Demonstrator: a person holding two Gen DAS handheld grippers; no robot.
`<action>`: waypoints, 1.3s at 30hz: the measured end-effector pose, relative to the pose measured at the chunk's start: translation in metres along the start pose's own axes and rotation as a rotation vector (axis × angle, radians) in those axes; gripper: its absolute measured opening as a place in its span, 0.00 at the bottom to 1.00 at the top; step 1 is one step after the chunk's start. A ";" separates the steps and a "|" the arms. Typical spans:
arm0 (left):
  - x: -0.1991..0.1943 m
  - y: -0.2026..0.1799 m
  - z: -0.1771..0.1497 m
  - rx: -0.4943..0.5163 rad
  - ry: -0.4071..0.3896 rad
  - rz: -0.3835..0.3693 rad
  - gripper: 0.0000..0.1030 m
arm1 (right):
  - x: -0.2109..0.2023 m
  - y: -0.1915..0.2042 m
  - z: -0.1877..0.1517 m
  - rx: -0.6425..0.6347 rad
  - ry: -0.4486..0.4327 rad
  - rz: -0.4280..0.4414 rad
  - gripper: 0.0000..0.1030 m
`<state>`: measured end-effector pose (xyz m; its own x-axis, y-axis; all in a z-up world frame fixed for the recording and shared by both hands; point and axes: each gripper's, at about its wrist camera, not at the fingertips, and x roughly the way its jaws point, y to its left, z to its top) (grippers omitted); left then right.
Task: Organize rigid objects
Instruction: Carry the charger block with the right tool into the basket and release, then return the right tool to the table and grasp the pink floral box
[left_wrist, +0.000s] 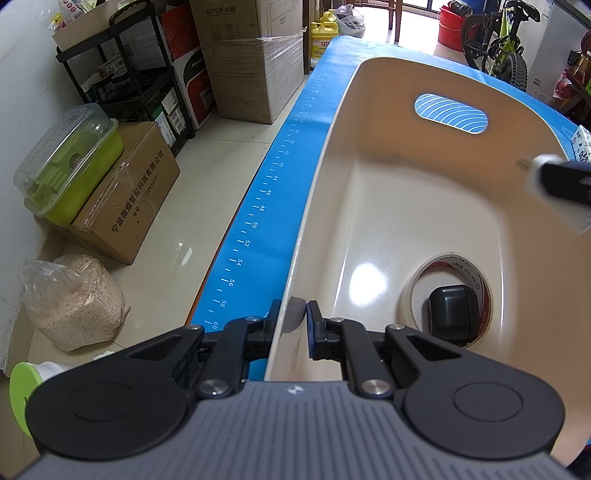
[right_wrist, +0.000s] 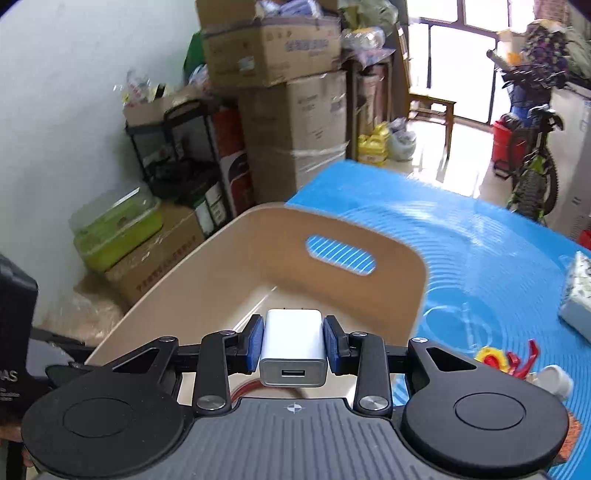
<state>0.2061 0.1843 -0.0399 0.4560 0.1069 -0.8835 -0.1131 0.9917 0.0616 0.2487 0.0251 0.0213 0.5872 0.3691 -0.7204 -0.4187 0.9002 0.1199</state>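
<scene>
A cream plastic bin (left_wrist: 388, 155) with a handle slot stands on the blue mat (left_wrist: 280, 206). My left gripper (left_wrist: 292, 325) is shut on the bin's near left rim. On the bin floor lies a roll of tape (left_wrist: 448, 266) with a small black case (left_wrist: 452, 314) inside its ring. My right gripper (right_wrist: 294, 345) is shut on a white USB charger (right_wrist: 293, 341), held above the near end of the bin (right_wrist: 258, 254). From the left wrist view that gripper (left_wrist: 554, 181) shows blurred at the right edge, over the bin.
On the mat right of the bin lie a patterned white box (right_wrist: 578, 295), a red and yellow toy (right_wrist: 506, 360) and a small white cap (right_wrist: 554, 380). Cardboard boxes (left_wrist: 125, 192), a black shelf and a green container (left_wrist: 74, 162) stand on the floor at left. A bicycle (left_wrist: 498, 40) stands beyond the table.
</scene>
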 end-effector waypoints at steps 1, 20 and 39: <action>0.000 0.000 0.000 0.001 0.000 0.000 0.14 | 0.004 0.004 -0.002 -0.007 0.013 0.003 0.41; 0.001 0.001 -0.001 0.006 0.002 0.002 0.14 | 0.054 0.028 -0.033 -0.034 0.243 0.014 0.56; 0.001 0.001 0.000 0.009 0.003 0.003 0.15 | -0.036 -0.071 -0.020 0.109 -0.010 -0.146 0.79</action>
<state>0.2061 0.1851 -0.0408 0.4529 0.1099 -0.8848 -0.1070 0.9919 0.0685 0.2436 -0.0571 0.0254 0.6431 0.2344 -0.7290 -0.2515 0.9638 0.0880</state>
